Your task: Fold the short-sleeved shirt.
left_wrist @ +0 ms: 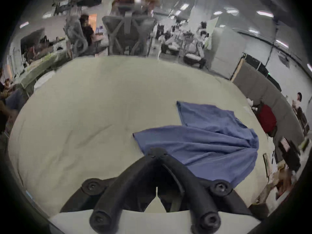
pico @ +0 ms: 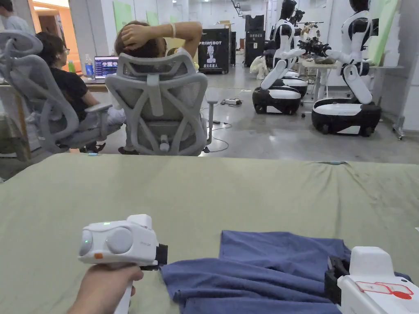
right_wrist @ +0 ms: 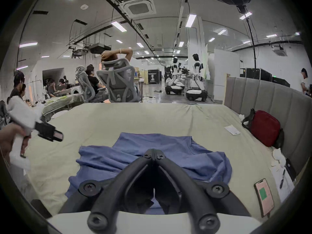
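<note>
A blue short-sleeved shirt (pico: 262,265) lies rumpled on the pale green bed sheet (pico: 204,192), near the front edge. It also appears in the left gripper view as the blue shirt (left_wrist: 211,136) and in the right gripper view as the blue shirt (right_wrist: 152,153). My left gripper (left_wrist: 157,150) hovers just left of the shirt's edge, jaws shut with nothing between them. My right gripper (right_wrist: 154,153) hangs above the shirt's near right part, jaws closed together and empty. In the head view the left gripper (pico: 163,255) sits beside the cloth and the right gripper (pico: 333,272) above it.
A red bag (right_wrist: 265,128) leans on the grey padded headboard (right_wrist: 270,94) at the right. A phone (right_wrist: 264,196) and a paper slip (right_wrist: 232,130) lie on the sheet there. Two people sit in office chairs (pico: 161,110) beyond the bed's far edge; humanoid robots (pico: 348,81) stand farther back.
</note>
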